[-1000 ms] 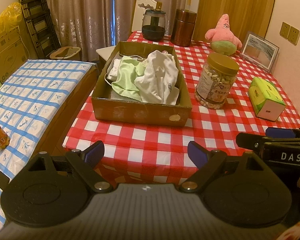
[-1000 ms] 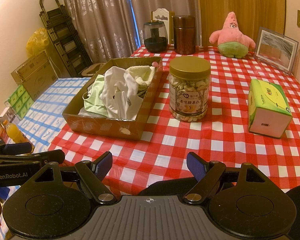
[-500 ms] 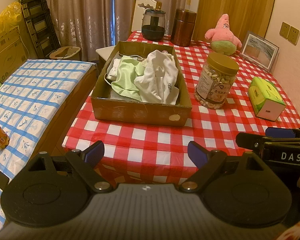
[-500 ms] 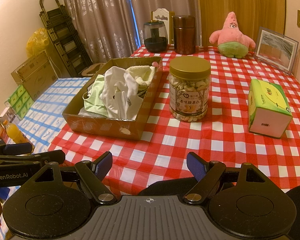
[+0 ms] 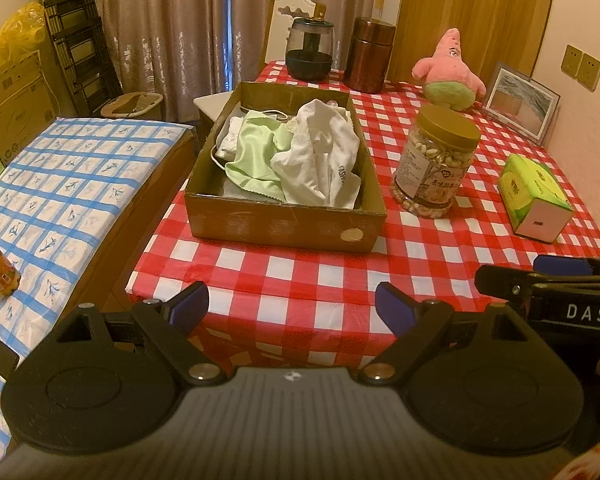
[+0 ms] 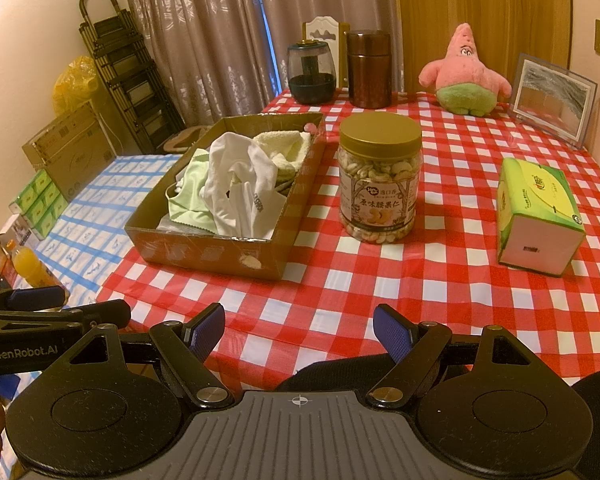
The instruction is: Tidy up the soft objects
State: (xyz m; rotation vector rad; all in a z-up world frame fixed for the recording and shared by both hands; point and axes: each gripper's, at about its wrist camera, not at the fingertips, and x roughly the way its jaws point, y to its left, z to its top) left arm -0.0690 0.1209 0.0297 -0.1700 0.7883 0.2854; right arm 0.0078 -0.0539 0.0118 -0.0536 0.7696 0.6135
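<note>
A shallow cardboard box [image 5: 284, 226] [image 6: 204, 254] sits on the red-checked table at its left side. It holds a crumpled white garment [image 5: 320, 156] [image 6: 240, 184], a pale green cloth [image 5: 256, 152] [image 6: 190, 196] and a cream towel [image 6: 284, 150]. A pink plush star [image 5: 450, 68] [image 6: 464, 74] sits at the far end of the table. My left gripper [image 5: 291, 312] is open and empty, before the table's near edge. My right gripper [image 6: 299, 330] is open and empty over the near edge.
A nut jar [image 5: 436, 160] [image 6: 378, 178] stands right of the box. A green tissue box [image 5: 534, 196] [image 6: 536, 214] lies further right. A dark glass jar [image 6: 311, 72], a brown canister [image 6: 369, 68] and a picture frame [image 6: 554, 98] stand at the back. A blue-checked bench [image 5: 60, 184] is left.
</note>
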